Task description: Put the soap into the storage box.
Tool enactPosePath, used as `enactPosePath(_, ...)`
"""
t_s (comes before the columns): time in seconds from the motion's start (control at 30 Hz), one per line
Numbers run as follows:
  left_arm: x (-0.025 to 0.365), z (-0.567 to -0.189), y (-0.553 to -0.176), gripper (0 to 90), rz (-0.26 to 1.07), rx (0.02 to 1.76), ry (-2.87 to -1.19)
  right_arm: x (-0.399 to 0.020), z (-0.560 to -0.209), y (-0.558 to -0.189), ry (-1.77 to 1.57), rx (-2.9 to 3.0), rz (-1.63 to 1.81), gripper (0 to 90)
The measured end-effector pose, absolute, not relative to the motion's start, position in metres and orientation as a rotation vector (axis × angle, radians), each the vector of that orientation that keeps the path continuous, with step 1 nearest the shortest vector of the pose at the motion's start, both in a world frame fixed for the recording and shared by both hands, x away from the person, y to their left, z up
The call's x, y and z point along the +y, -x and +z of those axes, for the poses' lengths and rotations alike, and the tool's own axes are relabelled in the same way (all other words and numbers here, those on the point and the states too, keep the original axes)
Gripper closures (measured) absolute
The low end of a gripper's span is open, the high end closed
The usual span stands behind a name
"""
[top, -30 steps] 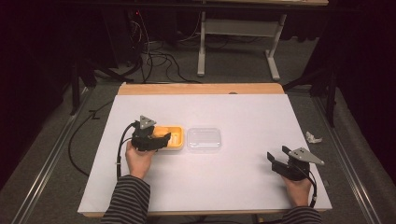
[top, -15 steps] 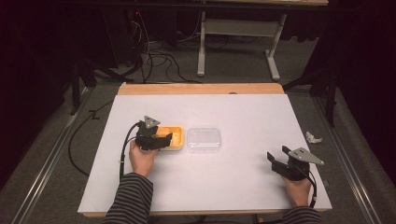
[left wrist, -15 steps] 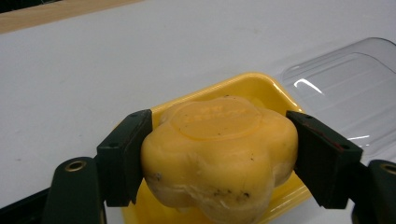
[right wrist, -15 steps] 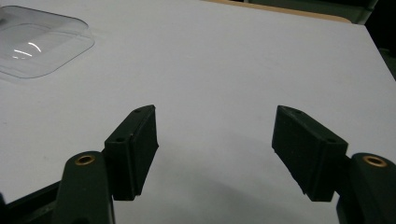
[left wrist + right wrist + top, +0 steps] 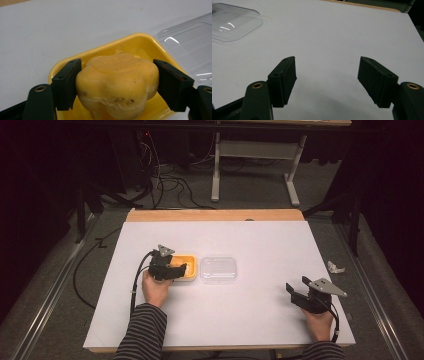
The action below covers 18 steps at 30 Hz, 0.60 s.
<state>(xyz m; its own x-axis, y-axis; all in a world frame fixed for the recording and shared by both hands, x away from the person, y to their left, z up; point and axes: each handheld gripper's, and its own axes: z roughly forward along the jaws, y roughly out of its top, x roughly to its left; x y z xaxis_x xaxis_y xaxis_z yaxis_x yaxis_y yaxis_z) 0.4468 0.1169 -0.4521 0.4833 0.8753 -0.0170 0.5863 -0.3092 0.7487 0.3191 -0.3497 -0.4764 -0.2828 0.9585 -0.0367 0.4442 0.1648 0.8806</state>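
Left gripper [image 5: 117, 86]: its 2 jaws pinch a yellow flower-shaped soap [image 5: 118, 82] from both sides, over the yellow dish [image 5: 140, 43].
Yellow dish: left of the table's [image 5: 260, 240] middle.
Clear lid [image 5: 218, 269]: touching the dish's right side.
Right gripper [image 5: 327, 82]: jaws spread, nothing between them, near the table's front right corner.

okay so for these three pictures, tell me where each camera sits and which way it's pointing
High view: above the person's side, looking forward and down on the table; both forearms and the right gripper show.
Left gripper view: rides the left gripper, looking along its fingers, shut on the yellow soap over the yellow dish.
Right gripper view: looks along open fingers at bare table.
All three share the clear lid.
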Motion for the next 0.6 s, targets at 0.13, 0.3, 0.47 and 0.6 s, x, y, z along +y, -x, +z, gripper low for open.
enactPosePath(0.13, 0.1145, -0.4557, -0.4491, 26.5, 0.523, 1.207, -2.033, -0.3495, -0.4764, -0.3187, -1.332, 1.819, 1.058, 31.4)
enactPosePath(0.3, 0.1138, -0.4574, -0.4502, 26.5, 0.522, 1.206, -2.022, -0.3495, -0.4764, -0.3186, -1.330, 1.819, 1.060, 31.4)
enactPosePath(0.47, 0.1147, -0.4579, -0.4500, 26.4, 0.511, 1.200, -2.039, -0.3496, -0.4763, -0.3186, -1.328, 1.819, 1.060, 31.4)
enactPosePath(0.6, 0.1156, -0.4581, -0.4494, 26.3, 0.501, 1.203, -2.049, -0.3495, -0.4764, -0.3188, -1.321, 1.821, 1.058, 31.4)
